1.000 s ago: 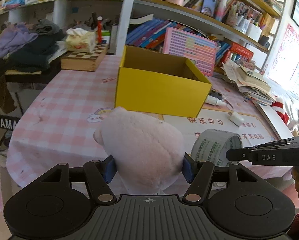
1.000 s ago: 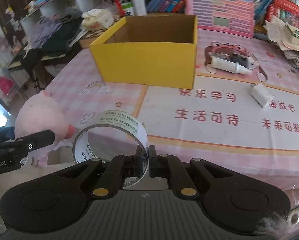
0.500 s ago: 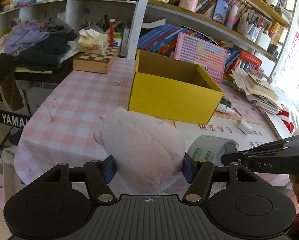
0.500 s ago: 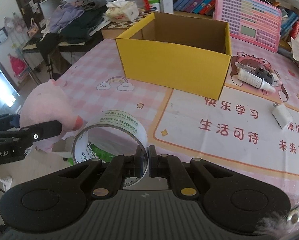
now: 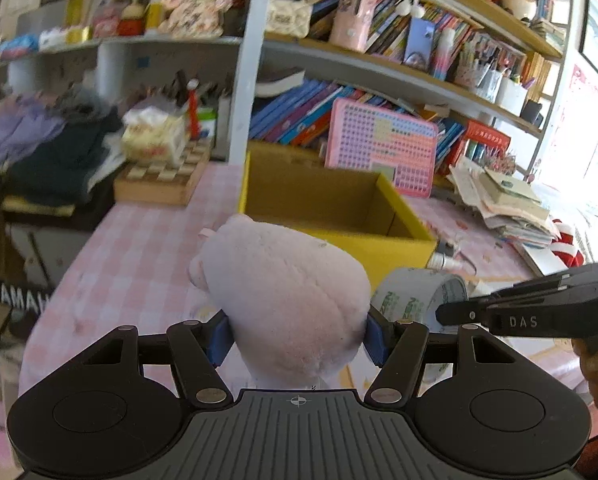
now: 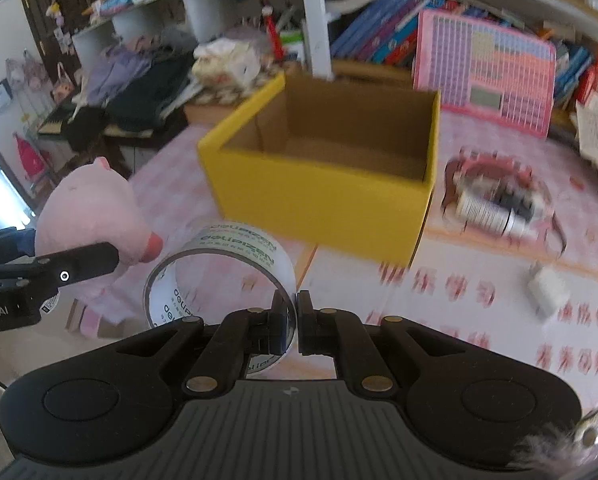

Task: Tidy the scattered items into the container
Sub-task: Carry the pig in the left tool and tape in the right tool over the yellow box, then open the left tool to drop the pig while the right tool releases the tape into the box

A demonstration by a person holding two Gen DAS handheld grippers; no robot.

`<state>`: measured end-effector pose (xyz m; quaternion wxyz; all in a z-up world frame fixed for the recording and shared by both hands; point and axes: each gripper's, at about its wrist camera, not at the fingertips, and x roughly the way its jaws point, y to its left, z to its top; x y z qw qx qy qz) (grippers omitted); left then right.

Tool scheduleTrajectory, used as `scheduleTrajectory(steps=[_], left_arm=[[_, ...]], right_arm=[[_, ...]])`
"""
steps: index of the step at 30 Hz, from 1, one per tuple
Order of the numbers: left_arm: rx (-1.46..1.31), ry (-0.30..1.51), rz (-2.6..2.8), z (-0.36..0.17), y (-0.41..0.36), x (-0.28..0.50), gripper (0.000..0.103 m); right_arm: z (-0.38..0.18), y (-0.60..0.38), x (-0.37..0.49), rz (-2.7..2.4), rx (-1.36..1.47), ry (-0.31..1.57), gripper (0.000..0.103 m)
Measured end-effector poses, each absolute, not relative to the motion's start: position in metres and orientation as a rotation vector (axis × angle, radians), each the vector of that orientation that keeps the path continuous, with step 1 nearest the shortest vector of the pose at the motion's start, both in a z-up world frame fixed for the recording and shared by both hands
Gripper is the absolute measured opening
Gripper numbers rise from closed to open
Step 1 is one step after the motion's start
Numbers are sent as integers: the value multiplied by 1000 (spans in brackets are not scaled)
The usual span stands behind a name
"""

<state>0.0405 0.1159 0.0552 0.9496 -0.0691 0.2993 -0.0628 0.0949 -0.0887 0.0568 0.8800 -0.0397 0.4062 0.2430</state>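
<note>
My left gripper [image 5: 298, 336] is shut on a pink plush toy [image 5: 283, 292], held above the near table edge just short of the open yellow box [image 5: 395, 250]. My right gripper [image 6: 293, 316] is shut on the wall of a clear tape roll [image 6: 215, 256] with green lettering, also in the air in front of the yellow box [image 6: 319, 204]. The box looks empty inside. In the right wrist view the plush toy [image 6: 95, 208] hangs at the left. The tape roll [image 5: 419, 296] shows beside the right gripper in the left wrist view.
On the pink checked tablecloth [image 6: 479, 288] right of the box lie a white bottle [image 6: 487, 216] and a small white plug [image 6: 547, 290]. A pink keyboard toy [image 5: 379, 148], bookshelves, a chessboard box [image 5: 159, 178] and piled clothes [image 5: 47, 148] stand behind.
Both grippers have moved up and forward toward the yellow box with their loads; the box now looks larger and its inside shows more. Both grips are unchanged.
</note>
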Motion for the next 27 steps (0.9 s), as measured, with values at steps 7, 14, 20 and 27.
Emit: scheduleTrajectory(steps=[7, 14, 20, 27], left_arm=[[-44, 553, -163, 77, 104, 93, 63], [69, 583, -196, 80, 87, 165, 64], [168, 708, -218, 59, 67, 243, 64], [211, 858, -217, 23, 64, 311, 64]], right_arm=[[94, -96, 158, 488, -132, 735, 5], [101, -85, 235, 486, -279, 691, 5], [68, -59, 301, 522, -472, 776, 5], [21, -43, 367, 547, -569, 920, 5]])
